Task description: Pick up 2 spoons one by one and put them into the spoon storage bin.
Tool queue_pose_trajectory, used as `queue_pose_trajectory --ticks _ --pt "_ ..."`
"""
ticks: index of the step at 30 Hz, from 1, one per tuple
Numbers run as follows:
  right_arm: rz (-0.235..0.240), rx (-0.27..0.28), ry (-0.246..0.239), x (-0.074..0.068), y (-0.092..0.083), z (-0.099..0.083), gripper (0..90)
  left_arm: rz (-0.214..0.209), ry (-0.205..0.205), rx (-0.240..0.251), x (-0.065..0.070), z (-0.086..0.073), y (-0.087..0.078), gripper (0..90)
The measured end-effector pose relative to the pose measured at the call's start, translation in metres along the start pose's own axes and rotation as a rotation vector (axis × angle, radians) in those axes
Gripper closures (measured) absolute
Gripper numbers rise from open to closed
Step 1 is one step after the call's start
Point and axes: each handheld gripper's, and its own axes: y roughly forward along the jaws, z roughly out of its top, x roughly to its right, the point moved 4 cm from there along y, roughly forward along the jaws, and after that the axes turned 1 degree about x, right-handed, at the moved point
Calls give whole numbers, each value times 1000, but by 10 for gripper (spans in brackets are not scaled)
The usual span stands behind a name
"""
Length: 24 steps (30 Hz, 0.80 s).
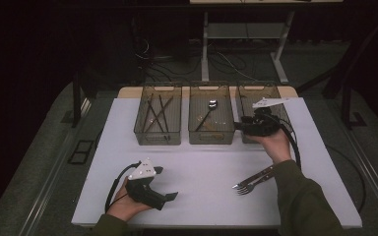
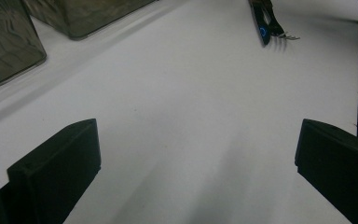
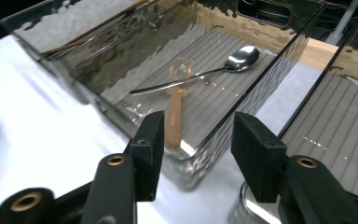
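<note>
Spoons lie in the middle bin: 1 metal spoon and 1 orange spoon. Your right gripper hovers at that bin's near right corner, released and empty. Your left gripper rests near left, spread wide, with 2 forks on the mat at near right.

I see dark olive sleeves on both of the person's forearms. Each hand carries a matte black claw: the left claw has a pale grey three-cornered plate on top and a black cable looping behind it. The right claw wears the same plate, trails thick black cables, and shows brass-coloured screw bushings on its arms.
</note>
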Motion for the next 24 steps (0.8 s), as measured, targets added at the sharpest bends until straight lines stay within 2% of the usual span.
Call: queue_pose_trajectory --ticks 6,10,14,18,22,24 --pt "26 20 3 -3 -19 -16 503 2 -4 1 0 0 0 0" --pt "33 21 -2 -4 -30 -27 528 1 6 -10 -1 -1 -1 0" --pt "41 16 -5 -5 -39 -37 608 3 6 -11 -1 -1 0 0" --pt "33 -11 -28 -6 -48 -49 724 3 9 -12 -1 -1 -1 0" --pt "20 -52 -26 2 -56 -65 860 4 8 -14 -1 -1 -1 0" --pt "12 -71 -23 8 -60 -73 897 5 8 -14 -1 -1 -1 0"
